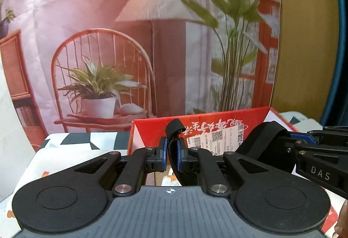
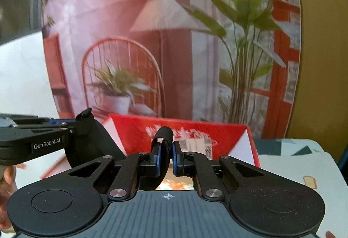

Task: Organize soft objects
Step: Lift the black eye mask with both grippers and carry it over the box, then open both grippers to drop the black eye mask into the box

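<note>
Grippers: left gripper [image 1: 173, 154] and right gripper [image 2: 167, 156] each clenched on an edge of one black soft item, likely so the floppy piece hangs spread between two grips, not bunched.
Black soft item [image 2: 91, 146]: pinched at both ends, rolled edge poking up above each pair of pads; slung between the two grippers, just in front of the red box; exact kind of item unclear.
Patterned cloth [image 1: 71, 157]: spread under the grippers, in front of and beside the red box, probably as the work surface.
Red box [image 1: 217, 122]: flaps open, shipping label on the far inner wall, mouth facing up; judged the likely container for soft things.
Gap to box: item looks raised, near the box's front rim; whether over the opening, not clear.
Printed backdrop [image 1: 130, 42]: hung upright right behind the red box, showing a chair, lamp and plants; scenery only.
</note>
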